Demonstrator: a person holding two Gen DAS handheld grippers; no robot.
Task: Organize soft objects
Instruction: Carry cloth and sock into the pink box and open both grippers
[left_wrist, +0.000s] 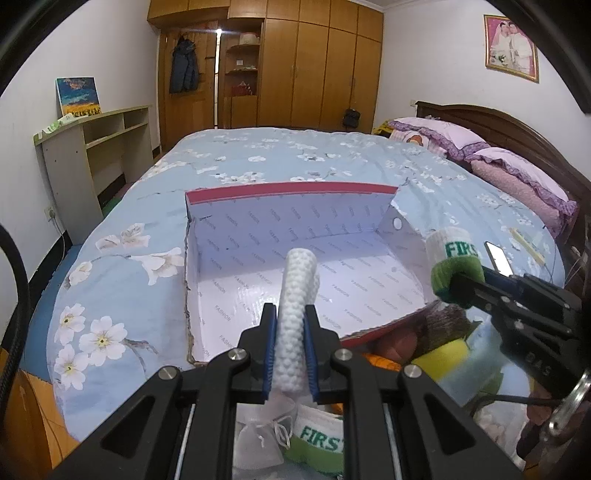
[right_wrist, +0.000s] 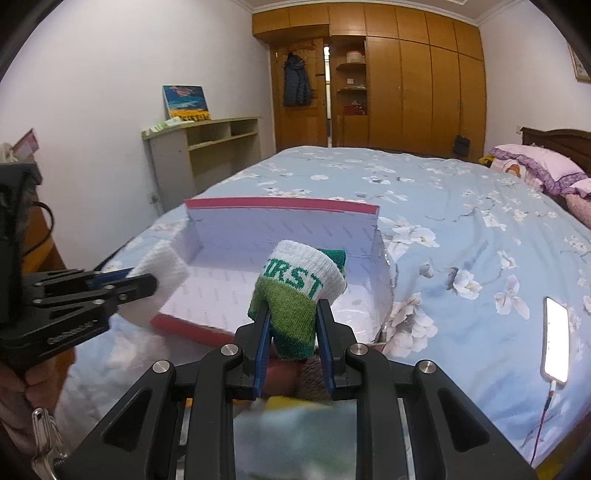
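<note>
My left gripper (left_wrist: 291, 313) is shut on a white, bumpy rolled cloth (left_wrist: 299, 280) that sticks up over the near edge of an open cardboard box (left_wrist: 291, 190). The box is white inside with a red rim and lies on the bed. In the right wrist view my right gripper (right_wrist: 293, 307) is shut on a white and green wristband (right_wrist: 301, 280) marked FIRST, held above the box's (right_wrist: 280, 204) near side. Each view shows the other hand too: the right gripper (left_wrist: 458, 285) with its wristband (left_wrist: 452, 254), and the left gripper (right_wrist: 147, 284) with the white cloth (right_wrist: 164, 271).
Below the left gripper lie a second FIRST wristband (left_wrist: 319, 439), a white mesh pouch (left_wrist: 258, 439) and a yellow soft thing (left_wrist: 447, 360). A lit phone (right_wrist: 556, 339) on a cable rests on the floral bedspread (right_wrist: 443, 192). Pink pillows (left_wrist: 517, 177) lie at the headboard, and a shelf desk (right_wrist: 207, 147) stands by the wall.
</note>
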